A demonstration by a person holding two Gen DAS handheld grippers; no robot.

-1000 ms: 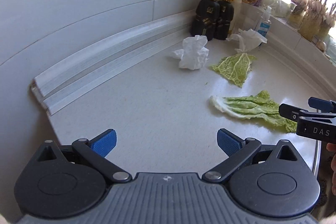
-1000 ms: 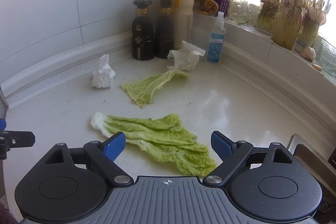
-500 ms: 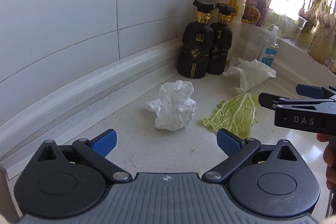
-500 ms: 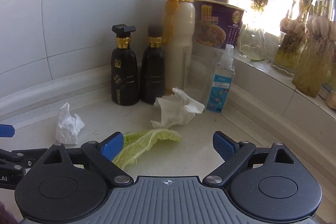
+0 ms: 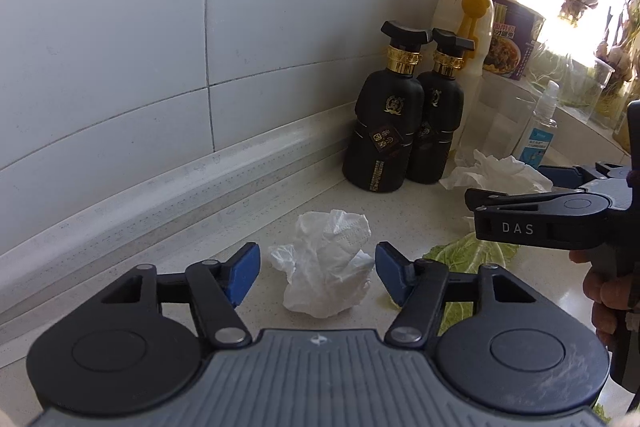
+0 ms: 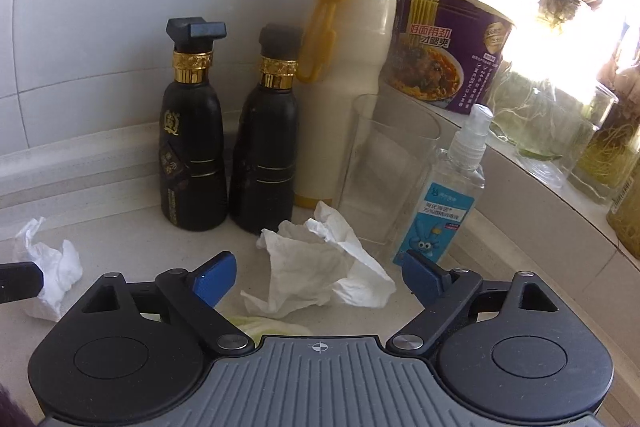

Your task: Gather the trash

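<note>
Both claws are down low over the white desk (image 5: 168,227) in the kitchen corner. The left claw (image 5: 316,277) has just been closing, a crumpled tissue (image 5: 326,267) sits right between its blue pads, centre of the left wrist view, but there's a sliver of gap each side, so it's released, not gripping. The right claw (image 6: 316,279) has narrowed a bit and stands wide apart, also released, with a second, flatter tissue (image 6: 320,267) between its pads in the middle of the right wrist view. A cabbage leaf (image 5: 472,253) lies lower right in the left view, under the other tool. Two black bottles (image 6: 192,155) stand behind, plus a hand sanitizer (image 6: 444,203) to the right
</note>
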